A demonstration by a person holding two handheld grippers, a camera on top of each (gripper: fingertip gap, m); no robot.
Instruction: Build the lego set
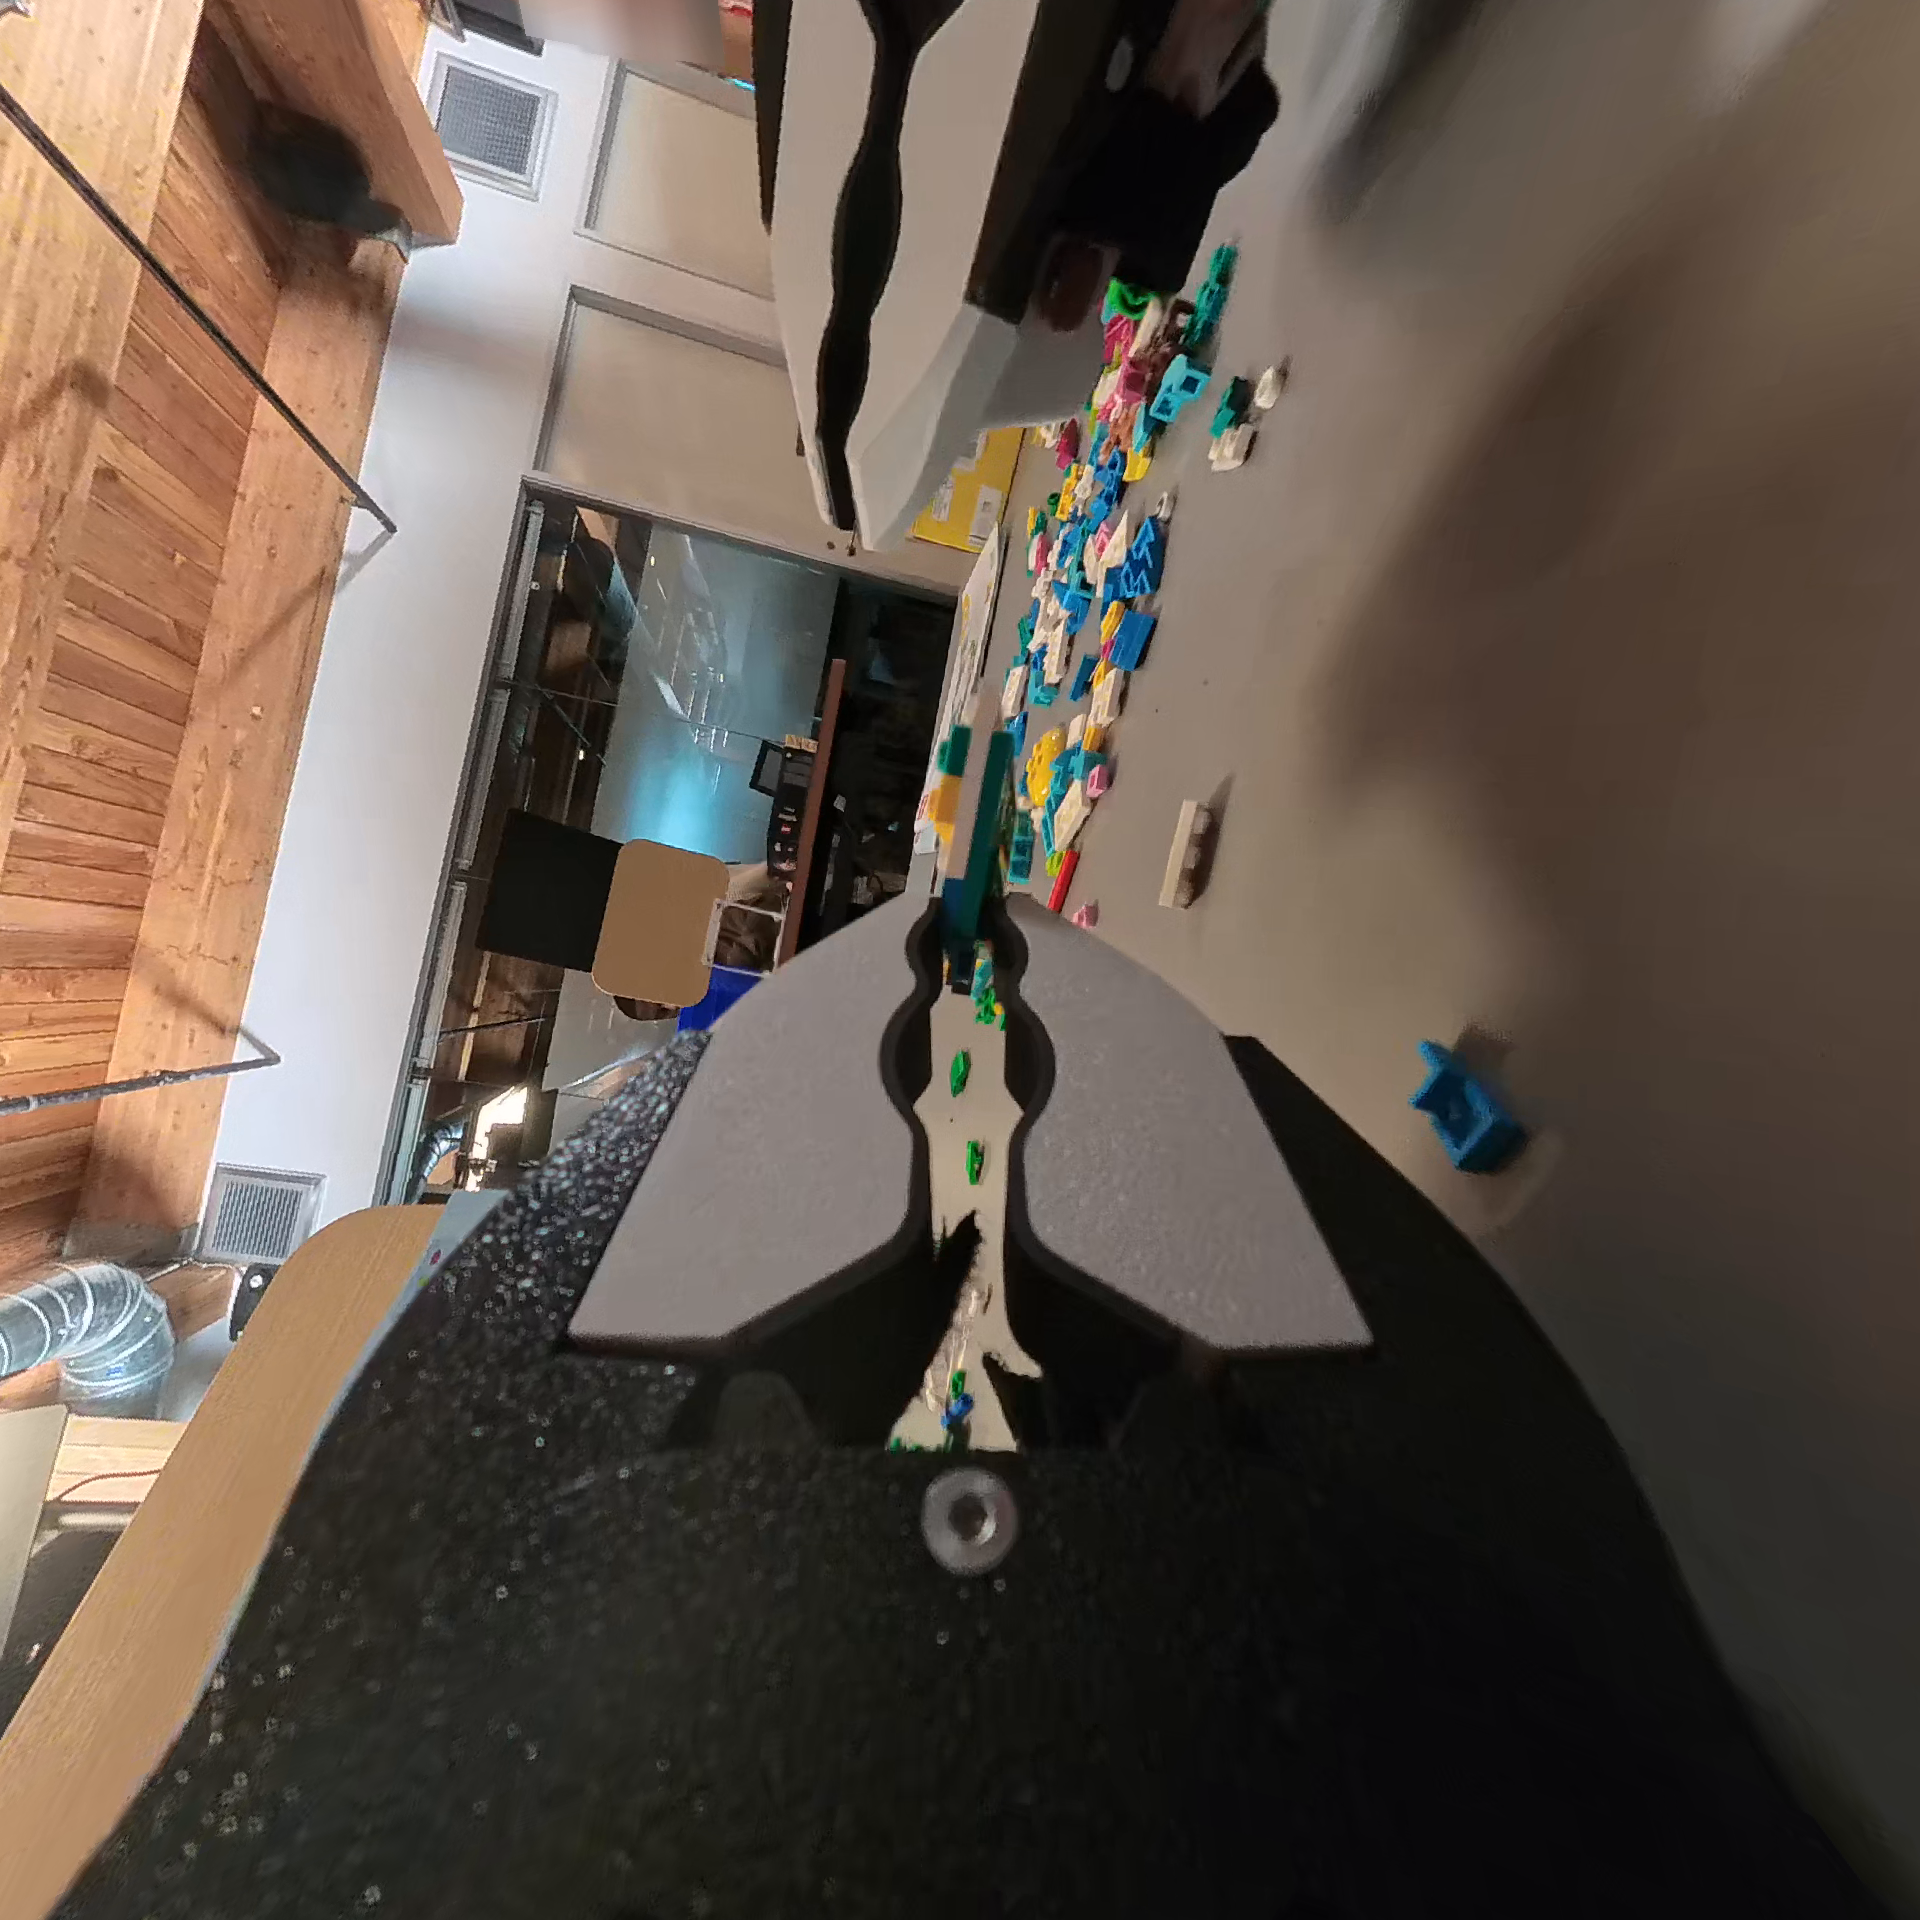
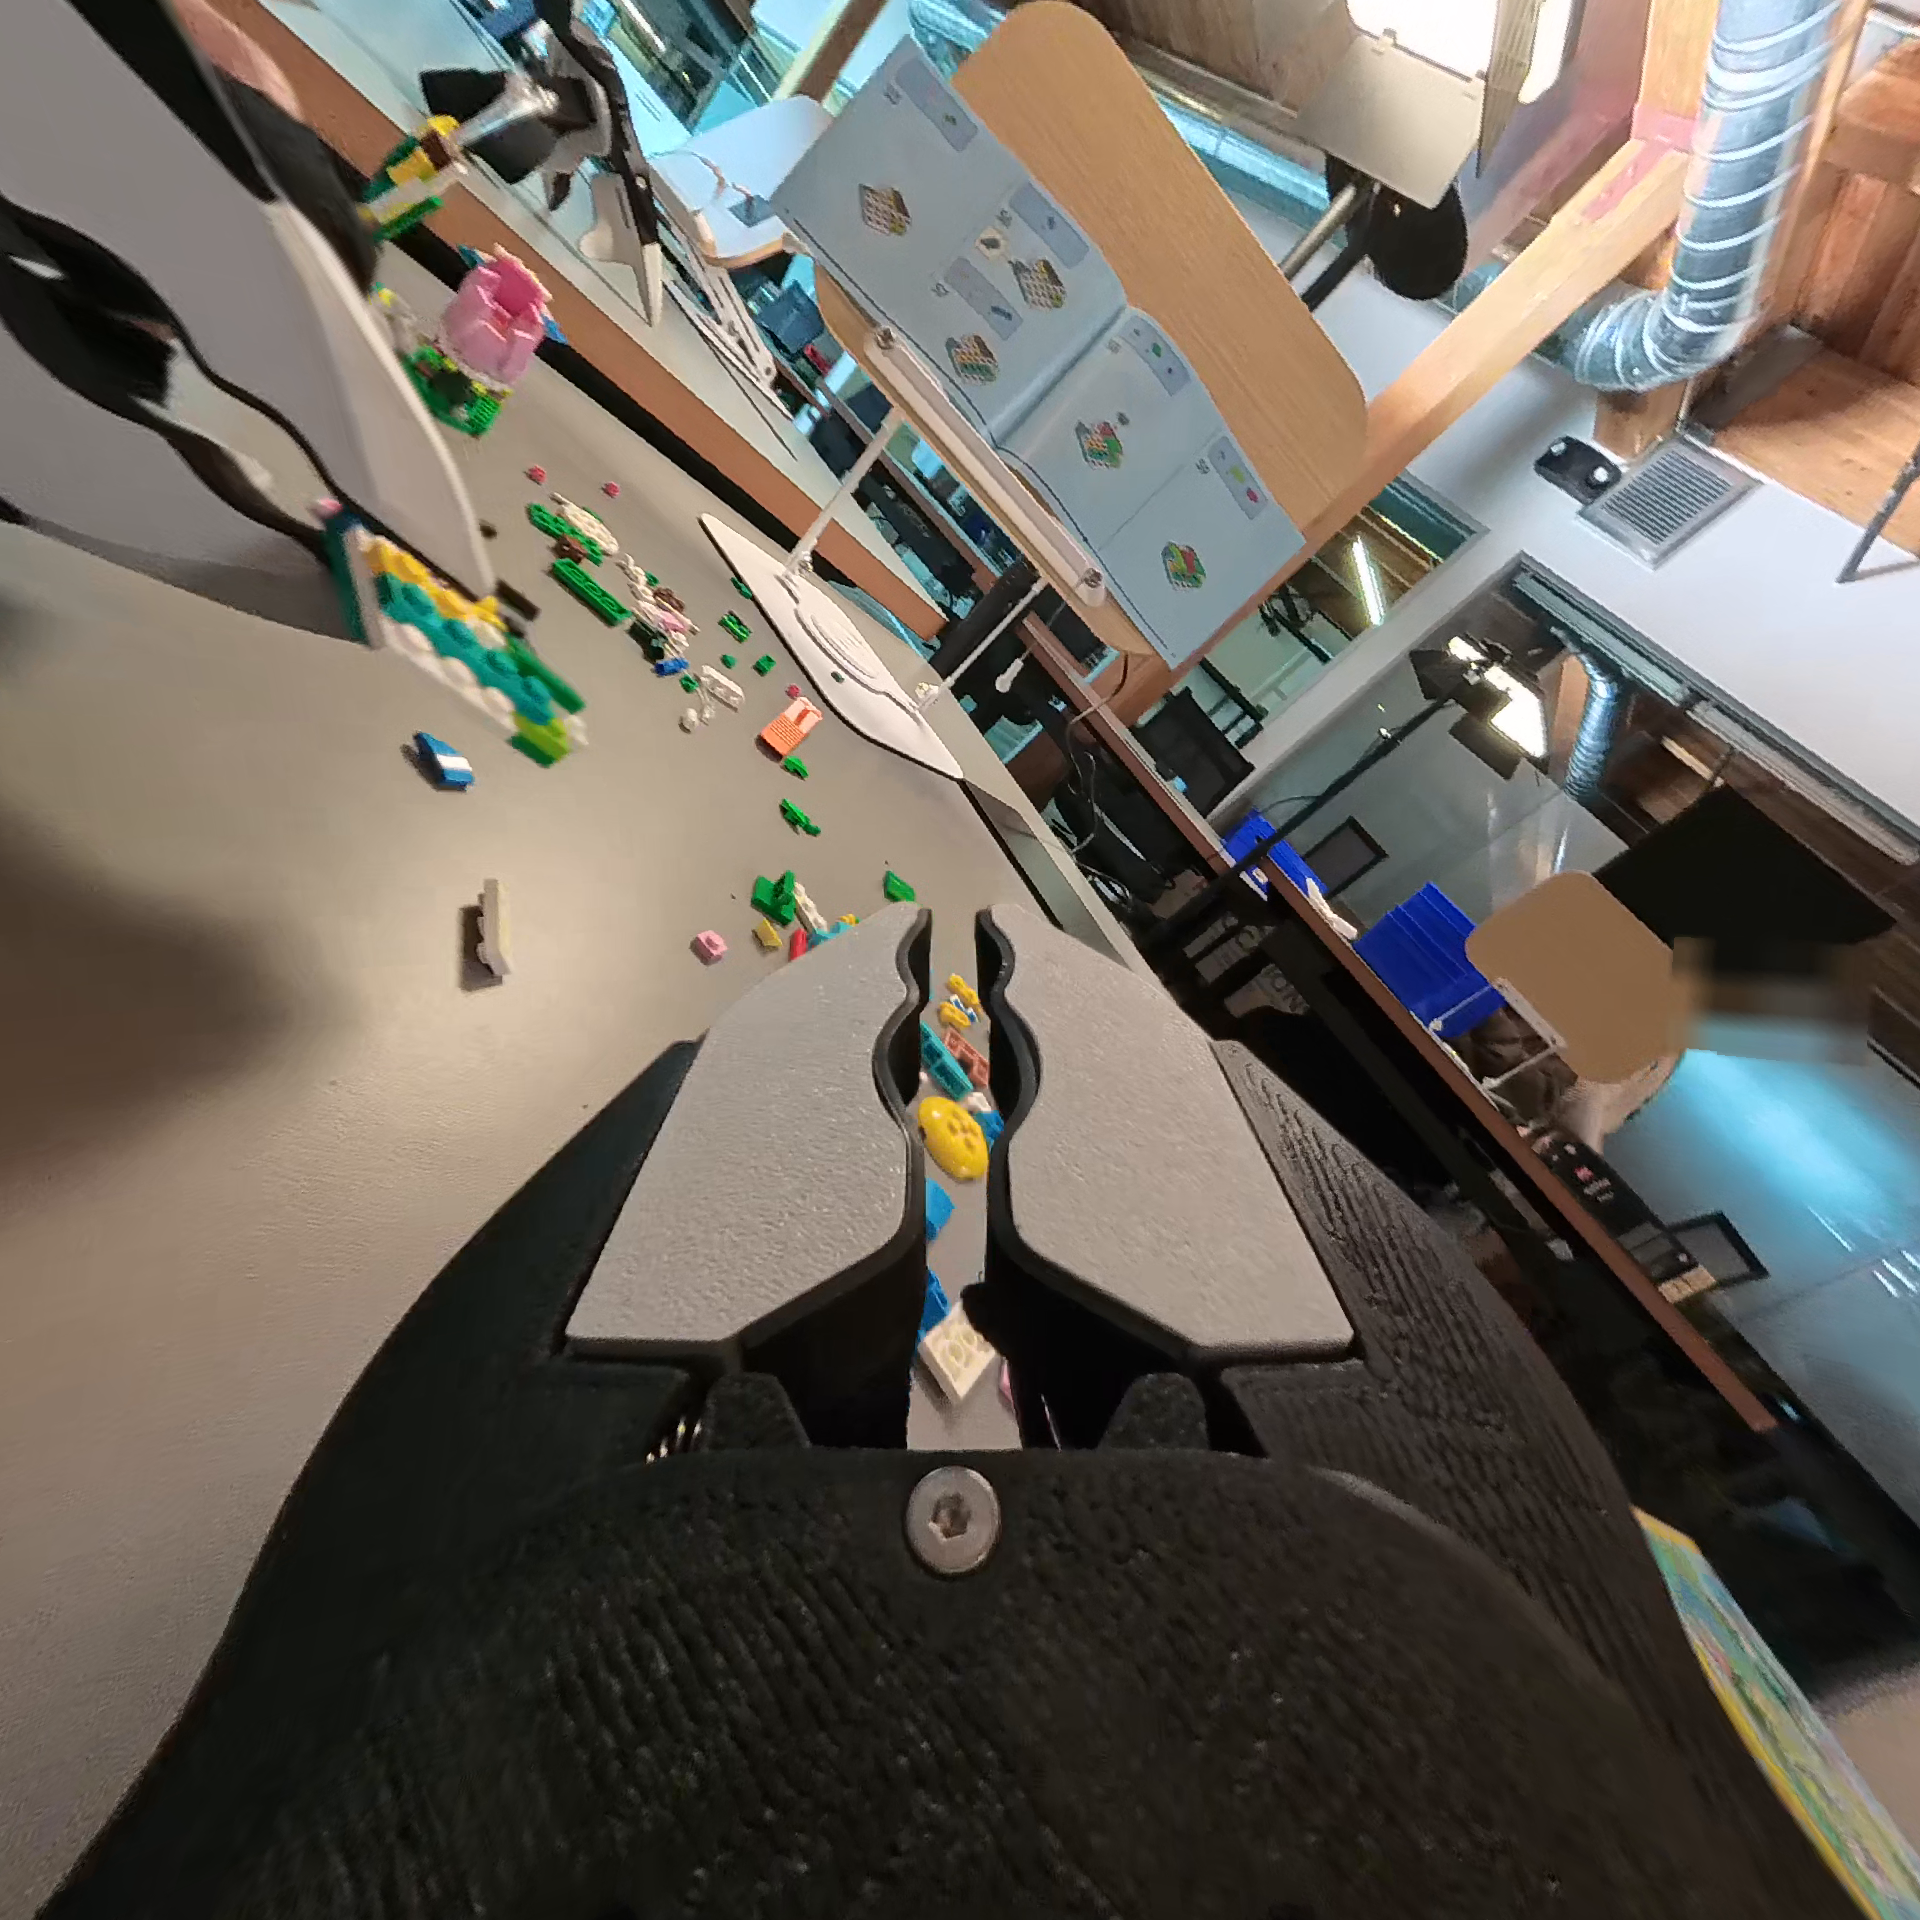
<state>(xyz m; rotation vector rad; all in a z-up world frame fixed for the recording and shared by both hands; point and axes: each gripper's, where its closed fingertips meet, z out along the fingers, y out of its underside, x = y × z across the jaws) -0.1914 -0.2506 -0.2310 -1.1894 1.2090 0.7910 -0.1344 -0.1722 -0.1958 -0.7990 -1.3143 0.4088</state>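
Two grippers are in frame over a grey table. Left gripper: fingers nearly together, with only a narrow gap at the tips, pinching the edge of a flat lego assembly built of teal, white, yellow and blue plates; the assembly stands on edge and projects forward out of the tips. In the right wrist view the same lego assembly shows in that gripper's grip at upper left, its lower green corner close to the table; contact with the surface cannot be told. Right gripper: fingers parted by a slim gap, nothing between them; loose pieces on the table, including a yellow round piece, are seen through the gap below. Loose bricks lie scattered in a band across the table beyond the left gripper's tips. A single blue brick sits apart, nearer the camera. A pink flower model stands on a green base at the far side. An instruction booklet is propped open on a white stand.
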